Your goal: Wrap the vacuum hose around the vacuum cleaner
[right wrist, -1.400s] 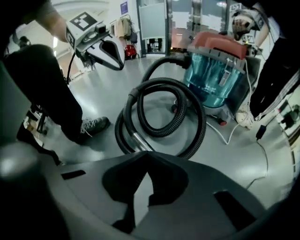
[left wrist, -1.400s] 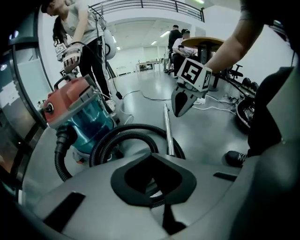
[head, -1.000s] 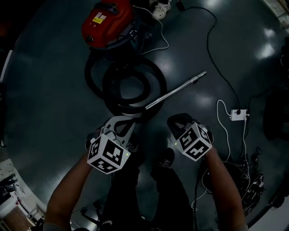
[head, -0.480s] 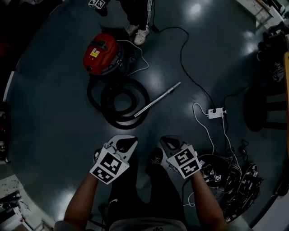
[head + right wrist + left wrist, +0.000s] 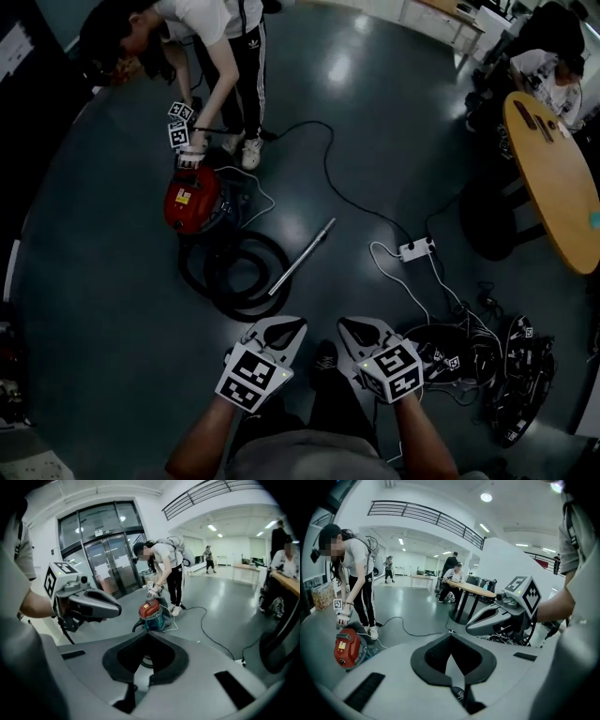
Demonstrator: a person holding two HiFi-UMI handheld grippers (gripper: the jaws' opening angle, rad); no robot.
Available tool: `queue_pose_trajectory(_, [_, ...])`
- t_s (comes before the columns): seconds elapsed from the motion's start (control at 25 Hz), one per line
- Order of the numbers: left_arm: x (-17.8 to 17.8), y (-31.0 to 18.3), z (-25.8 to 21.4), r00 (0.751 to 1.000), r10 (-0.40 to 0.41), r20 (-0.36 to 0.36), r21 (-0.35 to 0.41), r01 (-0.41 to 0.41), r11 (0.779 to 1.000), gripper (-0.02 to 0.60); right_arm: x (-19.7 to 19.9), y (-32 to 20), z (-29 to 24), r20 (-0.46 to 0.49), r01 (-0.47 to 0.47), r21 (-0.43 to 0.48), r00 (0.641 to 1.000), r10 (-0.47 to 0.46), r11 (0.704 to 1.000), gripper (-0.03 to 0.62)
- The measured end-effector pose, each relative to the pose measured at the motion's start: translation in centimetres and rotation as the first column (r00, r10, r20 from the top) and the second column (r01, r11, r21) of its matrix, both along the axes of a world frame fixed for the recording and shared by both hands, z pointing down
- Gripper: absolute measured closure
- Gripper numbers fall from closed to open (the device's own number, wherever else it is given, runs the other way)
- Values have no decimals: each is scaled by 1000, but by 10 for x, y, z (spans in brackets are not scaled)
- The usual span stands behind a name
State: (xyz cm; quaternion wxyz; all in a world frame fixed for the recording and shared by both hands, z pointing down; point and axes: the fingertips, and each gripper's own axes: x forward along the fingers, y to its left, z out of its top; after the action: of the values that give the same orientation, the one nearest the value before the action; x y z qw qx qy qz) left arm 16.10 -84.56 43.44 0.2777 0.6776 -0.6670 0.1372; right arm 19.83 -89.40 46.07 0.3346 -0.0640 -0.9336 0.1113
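"How far along is this?"

"Barely begun, I'd say. The vacuum hose [image 5: 234, 309] lies coiled on the floor [image 5: 112, 309] just beside the vacuum cleaner [image 5: 192, 199], not around it."

"And your hands?"

"Your left gripper [image 5: 279, 328] and right gripper [image 5: 361, 330] hang well apart from it, jaws together, empty."

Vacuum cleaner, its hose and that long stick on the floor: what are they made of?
Vacuum cleaner: the top looks like smooth, glossy red plastic with a label stuck on it.
Hose: black and curled into loops on the floor, so probably bendy plastic or rubber.
Tube: straight, silvery and shiny, so most likely metal.
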Motion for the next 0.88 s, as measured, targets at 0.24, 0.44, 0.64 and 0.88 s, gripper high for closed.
queue_pose_trajectory(0.24, [37, 0, -79, 991, 126, -39, 143, -120, 982, 574, 20, 16, -90, 143, -236, 69, 964, 225, 969, 591])
queue_pose_trajectory(0.44, [65, 12, -133, 975, 221, -11, 240, -212, 947, 574, 51, 37, -142, 228, -368, 119, 914, 336, 922, 591])
queue_pose_trajectory(0.64, [96, 17, -173, 946, 319, 62, 283, -323, 903, 574, 76, 48, -187, 312, -468, 159, 859, 405, 869, 591])
queue_pose_trajectory(0.88, [120, 27, -211, 932, 352, 91, 341, -361, 868, 574, 103, 58, -228, 392, -554, 162, 795, 463, 816, 591])
